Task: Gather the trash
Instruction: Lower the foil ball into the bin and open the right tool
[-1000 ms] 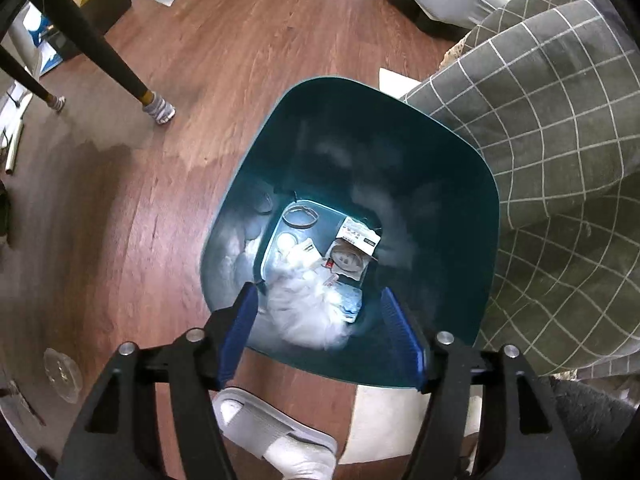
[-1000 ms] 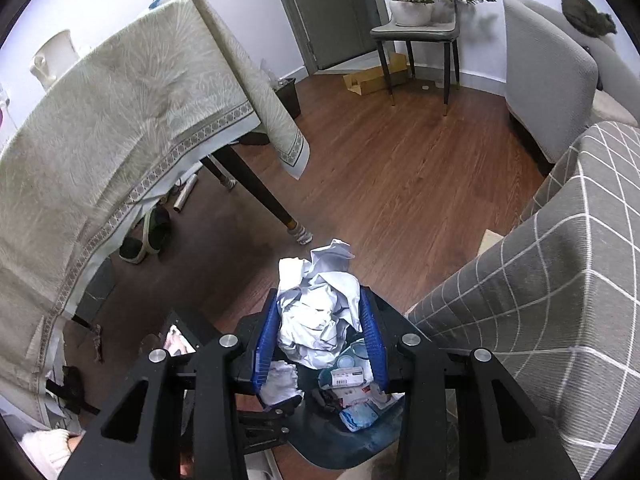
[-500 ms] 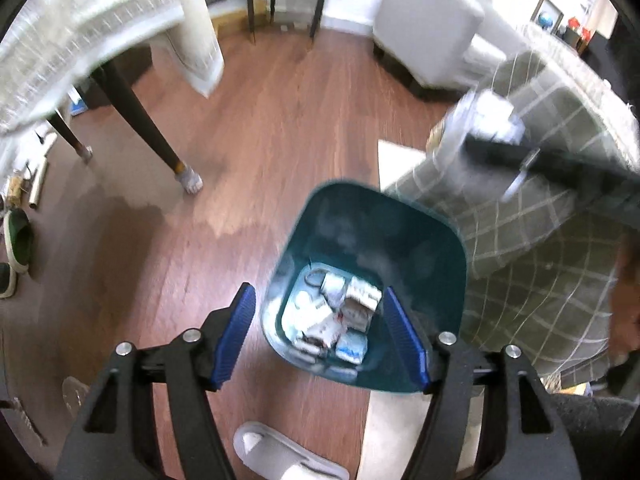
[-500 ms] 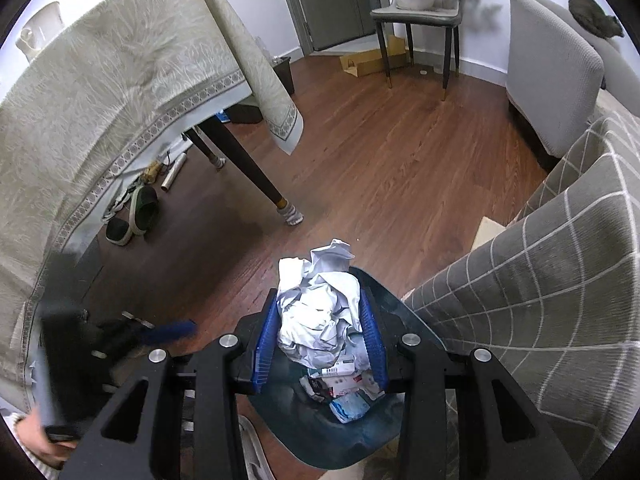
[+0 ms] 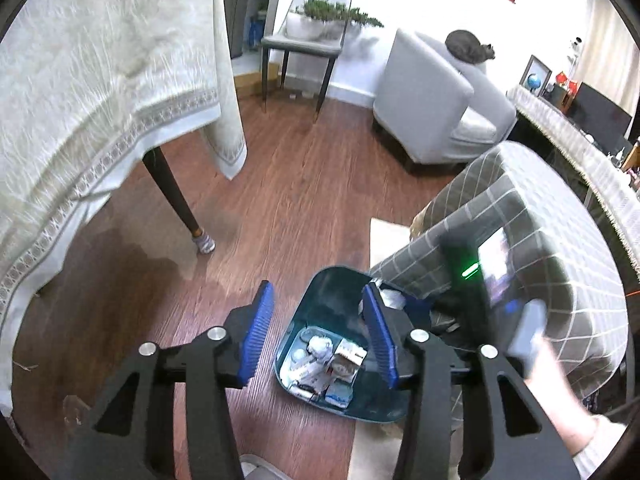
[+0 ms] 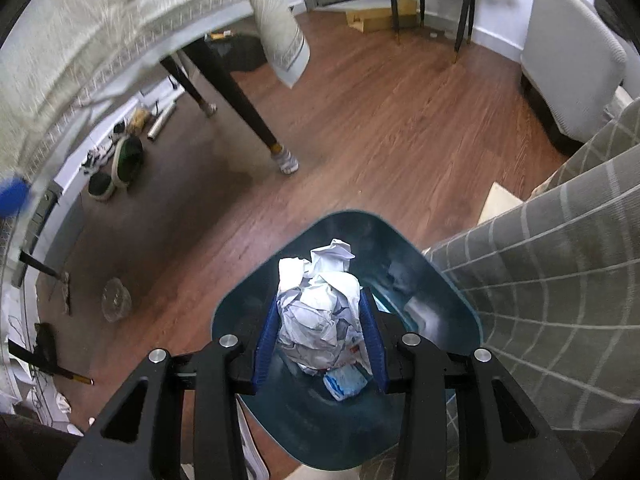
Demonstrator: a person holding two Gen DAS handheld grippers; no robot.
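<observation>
Presently, one teal bin (image 6: 436, 312) stands on the wooden floor (image 6: 360, 128), its right rim hard against a checked sofa arm (image 6: 560, 280).
Right gripper (image 6: 320, 334): blue fingers (image 6: 267, 340) clamped on crumpled white paper (image 6: 320, 316), held over the bin's open mouth.
Left gripper (image 5: 318, 336): fingers (image 5: 258, 336) closing with nothing between them, high above the bin; wrappers and cartons (image 5: 324, 364) lie at the bottom.
Open floor runs from the bin's left rim to a dark bench leg (image 6: 236, 100) under a hanging cloth (image 6: 100, 32).
</observation>
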